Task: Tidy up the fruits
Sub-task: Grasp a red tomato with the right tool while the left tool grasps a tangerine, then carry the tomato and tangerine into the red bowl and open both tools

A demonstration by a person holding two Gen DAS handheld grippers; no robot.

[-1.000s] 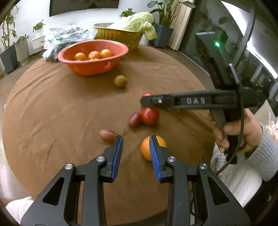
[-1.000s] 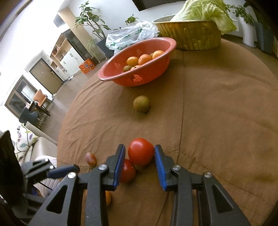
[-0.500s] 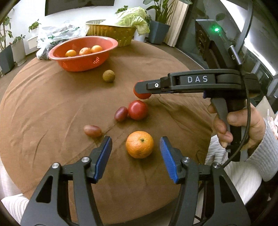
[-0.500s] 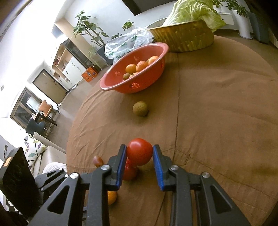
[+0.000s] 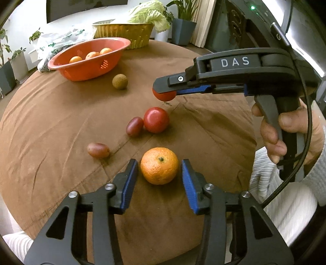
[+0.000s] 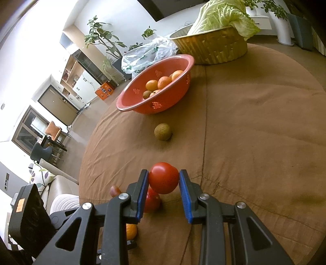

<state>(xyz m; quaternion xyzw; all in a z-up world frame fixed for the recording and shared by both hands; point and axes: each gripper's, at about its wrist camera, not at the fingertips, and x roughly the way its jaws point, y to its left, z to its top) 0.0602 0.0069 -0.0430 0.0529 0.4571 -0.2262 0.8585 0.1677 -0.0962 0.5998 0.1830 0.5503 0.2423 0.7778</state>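
My right gripper [image 6: 163, 179] is shut on a red tomato [image 6: 163, 177] and holds it above the brown table; it shows in the left wrist view [image 5: 164, 95] too. My left gripper [image 5: 160, 170] is open, its jaws on either side of an orange mandarin [image 5: 159, 165] lying on the table, not touching it. A second red tomato [image 5: 156, 119], a dark grape [image 5: 134, 126] beside it and a paler grape [image 5: 98, 150] lie on the cloth. An orange colander [image 5: 89, 59] with several fruits stands at the back. A brown round fruit [image 5: 120, 81] lies in front of it.
A gold basket [image 6: 214, 45] with a cabbage [image 6: 222, 14] stands behind the colander, next to a plastic bag [image 6: 146, 53]. The round table's edge [image 5: 12, 195] curves close on my left. The right hand and sleeve [image 5: 289, 142] are at the table's right side.
My left gripper opened, moved forward around the mandarin and narrowed a little. My right gripper closed on the tomato and lifted it off the table.
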